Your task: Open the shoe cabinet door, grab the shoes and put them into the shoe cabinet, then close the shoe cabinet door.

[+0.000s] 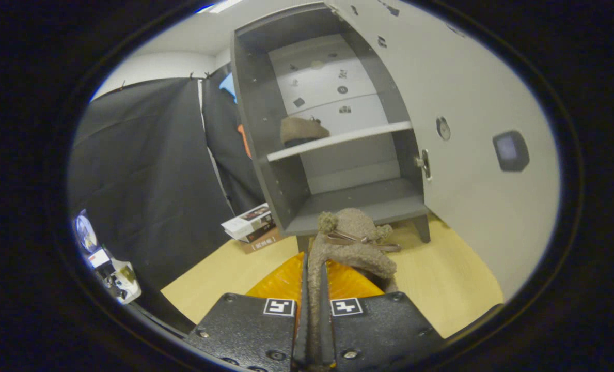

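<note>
Pale wooden floor [456,289] spreads below the open shoe cabinet [337,150]. Raised before its lower shelf, the gripper [314,310] clamps a fuzzy shoe [356,243]; another shoe [301,129] sits on the upper shelf.

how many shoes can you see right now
2. One shoe sits on the cabinet's middle shelf. The other shoe is clamped between the gripper fingers, just before the open cabinet. More may be hidden.

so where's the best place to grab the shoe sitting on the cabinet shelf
Probably the heel rim of the shoe on the shelf, approached straight in through the open front of the cabinet. It sits upright near the shelf's front left edge, its thin collar suiting a pinch. The gripper is already shut on the fuzzy shoe the same way.
</note>
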Demonstrator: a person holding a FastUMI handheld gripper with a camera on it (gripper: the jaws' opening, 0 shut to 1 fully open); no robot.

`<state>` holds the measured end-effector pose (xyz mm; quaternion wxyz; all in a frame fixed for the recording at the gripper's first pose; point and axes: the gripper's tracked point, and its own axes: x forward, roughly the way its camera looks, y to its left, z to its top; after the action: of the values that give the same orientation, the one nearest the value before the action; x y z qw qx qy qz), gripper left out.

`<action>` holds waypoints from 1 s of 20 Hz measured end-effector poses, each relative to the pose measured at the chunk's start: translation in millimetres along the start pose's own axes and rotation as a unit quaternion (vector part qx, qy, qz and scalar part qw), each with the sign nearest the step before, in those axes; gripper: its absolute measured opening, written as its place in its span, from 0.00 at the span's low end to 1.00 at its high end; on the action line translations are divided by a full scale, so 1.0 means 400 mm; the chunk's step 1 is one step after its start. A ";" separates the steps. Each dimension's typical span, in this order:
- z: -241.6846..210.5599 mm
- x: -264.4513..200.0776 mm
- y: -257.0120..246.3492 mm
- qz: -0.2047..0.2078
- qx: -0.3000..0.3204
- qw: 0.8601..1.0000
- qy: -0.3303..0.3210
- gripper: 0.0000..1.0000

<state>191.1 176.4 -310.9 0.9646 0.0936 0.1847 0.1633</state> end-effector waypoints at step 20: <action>0.757 -0.073 0.132 -0.043 -0.100 0.987 -0.118 0.13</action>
<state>267.9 178.9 -11.8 0.9903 0.0071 0.0562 0.1268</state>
